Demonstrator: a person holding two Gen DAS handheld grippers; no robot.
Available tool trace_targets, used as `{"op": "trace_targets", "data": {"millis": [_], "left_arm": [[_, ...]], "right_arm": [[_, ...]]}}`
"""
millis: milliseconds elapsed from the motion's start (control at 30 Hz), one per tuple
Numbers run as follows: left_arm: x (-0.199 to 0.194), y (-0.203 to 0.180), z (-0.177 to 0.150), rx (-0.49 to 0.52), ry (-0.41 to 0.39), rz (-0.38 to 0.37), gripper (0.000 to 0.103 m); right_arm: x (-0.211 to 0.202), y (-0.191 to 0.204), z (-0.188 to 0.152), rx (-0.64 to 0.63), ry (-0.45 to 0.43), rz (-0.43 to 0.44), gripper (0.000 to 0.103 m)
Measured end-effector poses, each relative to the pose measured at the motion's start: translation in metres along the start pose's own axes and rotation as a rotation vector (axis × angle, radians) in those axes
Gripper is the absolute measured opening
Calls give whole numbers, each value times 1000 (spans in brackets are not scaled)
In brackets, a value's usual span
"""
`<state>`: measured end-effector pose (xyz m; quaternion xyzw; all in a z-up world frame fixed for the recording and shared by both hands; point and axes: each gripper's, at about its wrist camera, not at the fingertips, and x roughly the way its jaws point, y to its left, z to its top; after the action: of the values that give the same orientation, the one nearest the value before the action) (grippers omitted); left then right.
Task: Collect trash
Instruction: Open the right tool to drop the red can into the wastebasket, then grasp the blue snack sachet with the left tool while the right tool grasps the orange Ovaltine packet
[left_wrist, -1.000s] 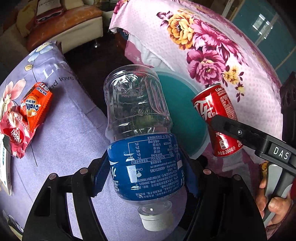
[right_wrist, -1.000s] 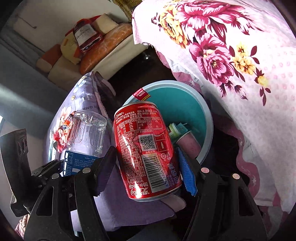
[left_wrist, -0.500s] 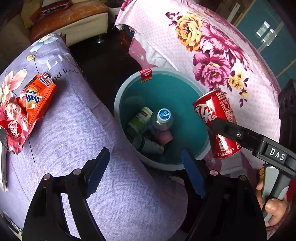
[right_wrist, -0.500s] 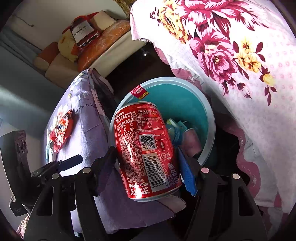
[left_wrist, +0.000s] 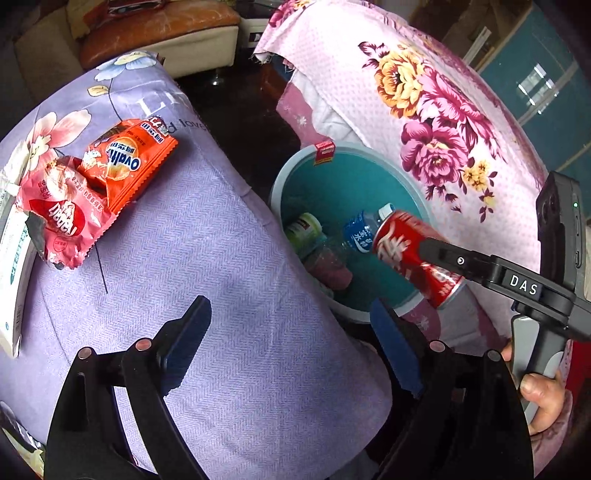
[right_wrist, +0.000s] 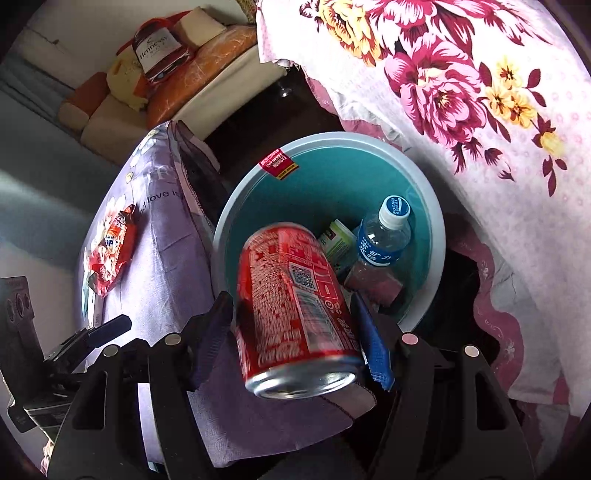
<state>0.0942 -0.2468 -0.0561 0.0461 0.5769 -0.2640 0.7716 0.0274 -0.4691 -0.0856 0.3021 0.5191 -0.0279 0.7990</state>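
Purple cushion (left_wrist: 229, 258) down low in the left view, pink flowered cloth (left_wrist: 424, 110) behind, dark floor between.

Shows a teal bin (left_wrist: 280, 177) sitting in that gap, just beside the cushion's right edge. Likely put there so both hands can reach it without a stretch. Holds a blue-label bottle (left_wrist: 360, 230) and a green bottle (left_wrist: 304, 227) inside already. Finds the left hand-held gripper (left_wrist: 290, 314) over the cushion's near edge, jaws opening, nothing between them. Seems free for the next piece of trash. Leaves an orange wrapper (left_wrist: 125, 162) and a red wrapper (left_wrist: 62, 218) lying near the cushion's far left corner, touching each other, well apart from the bin. Catches a red can (left_wrist: 406, 251) hanging tilted over the bin's right rim, with a person's hand (left_wrist: 539, 398) on the grey handle.

Right view next. Looks down into the same bin (right_wrist: 229, 221), bottle (right_wrist: 384, 243) leaning against the far wall. Shows the right hand-held gripper (right_wrist: 291, 306) grasping the can (right_wrist: 295, 302) by its sides, a pad on each side. Tips the can's far end toward the bin, probably so it drops straight in once let go. Looks blurry on the can, so hard to tell how tight the grip is.
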Motion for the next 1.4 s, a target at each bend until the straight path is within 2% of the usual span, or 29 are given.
{"op": "trace_targets", "data": {"millis": [100,467,933,1233,1400], "left_arm": [[-3,8,-4,-18,2,-4,90],[-24,41,-17,-63,-22,6,90],[-64,128,-39,-220,-83,17,90],[-91,181,-43,-275,-130,61,90],[-103,216,-40,-283,-143,132,90]], "right_arm": [[2,5,-1,-2,3,-5,73],[9,36,-7,-39,45,-11,76],[29,109,-18,-145,93,-12,78],[39,159,-16,-246,116,-45,79],[47,188,-4,-319,114,-72,79]]}}
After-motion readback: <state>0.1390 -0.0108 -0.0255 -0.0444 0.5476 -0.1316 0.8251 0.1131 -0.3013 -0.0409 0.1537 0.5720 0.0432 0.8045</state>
